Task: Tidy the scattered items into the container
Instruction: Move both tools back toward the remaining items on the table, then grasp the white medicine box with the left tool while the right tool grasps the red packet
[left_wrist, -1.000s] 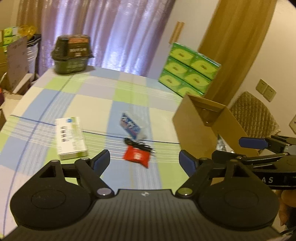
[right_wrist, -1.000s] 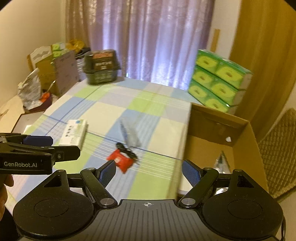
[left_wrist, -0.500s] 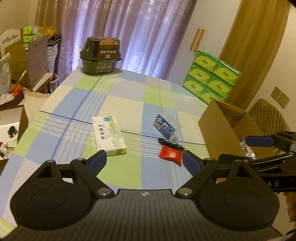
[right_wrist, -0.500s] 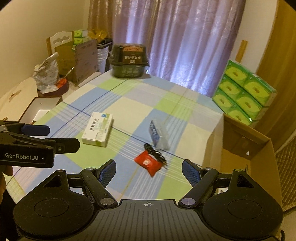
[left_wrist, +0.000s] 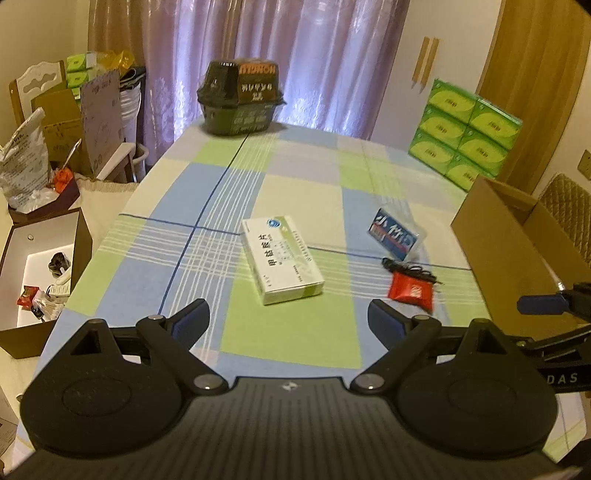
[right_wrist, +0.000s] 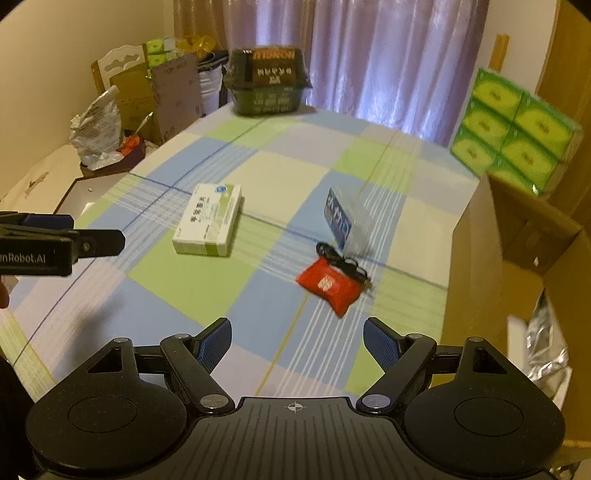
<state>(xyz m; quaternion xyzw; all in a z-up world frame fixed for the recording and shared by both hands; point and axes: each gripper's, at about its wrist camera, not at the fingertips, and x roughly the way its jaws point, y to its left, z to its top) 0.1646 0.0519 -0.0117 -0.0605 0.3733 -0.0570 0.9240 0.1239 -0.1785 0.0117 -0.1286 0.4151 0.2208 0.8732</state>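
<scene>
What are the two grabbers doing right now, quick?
Left gripper: open, holding nothing, above the table.
Right gripper: open, holding nothing, above the table.

Your table (left_wrist: 303, 343), under a checked cloth, carries a white medicine box (left_wrist: 281, 265), blue packet (left_wrist: 394, 239), red pouch (left_wrist: 410, 291), cardboard box (left_wrist: 517, 251) and dark container (left_wrist: 240, 98).

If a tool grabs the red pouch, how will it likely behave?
The red pouch looks soft and puffy, so it would probably squash between the fingers rather than slip. The black cord lying at its edge seems attached and may trail. It lies flat, unlikely to roll.
</scene>
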